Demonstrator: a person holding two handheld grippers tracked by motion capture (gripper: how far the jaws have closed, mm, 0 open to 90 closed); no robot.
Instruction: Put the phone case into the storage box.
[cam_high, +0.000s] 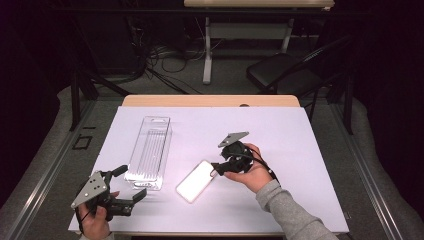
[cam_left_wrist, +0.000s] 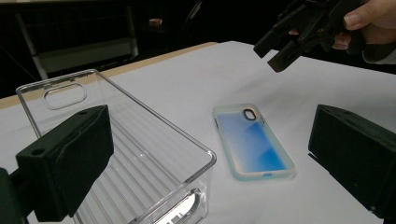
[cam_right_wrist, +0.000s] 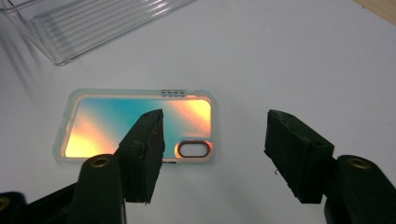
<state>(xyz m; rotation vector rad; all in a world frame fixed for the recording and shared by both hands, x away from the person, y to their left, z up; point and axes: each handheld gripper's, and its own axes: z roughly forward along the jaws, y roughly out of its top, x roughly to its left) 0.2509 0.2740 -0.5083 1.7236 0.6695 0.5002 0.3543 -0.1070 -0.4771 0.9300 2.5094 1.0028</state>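
Note:
A phone case with an iridescent back lies flat on the white table, camera hole toward my right gripper. The right gripper hovers just over the case's near end, jaws apart and empty; in the right gripper view the case lies under and beyond the gripper, below its left jaw. My left gripper rests open at the table's front left, beside the near end of a long clear plastic box. In the left gripper view, the box, the case and the right gripper lie ahead of the open gripper.
The white sheet covers a wooden table whose far edge shows. A black chair and another table's legs stand on the floor beyond. The clear box is empty.

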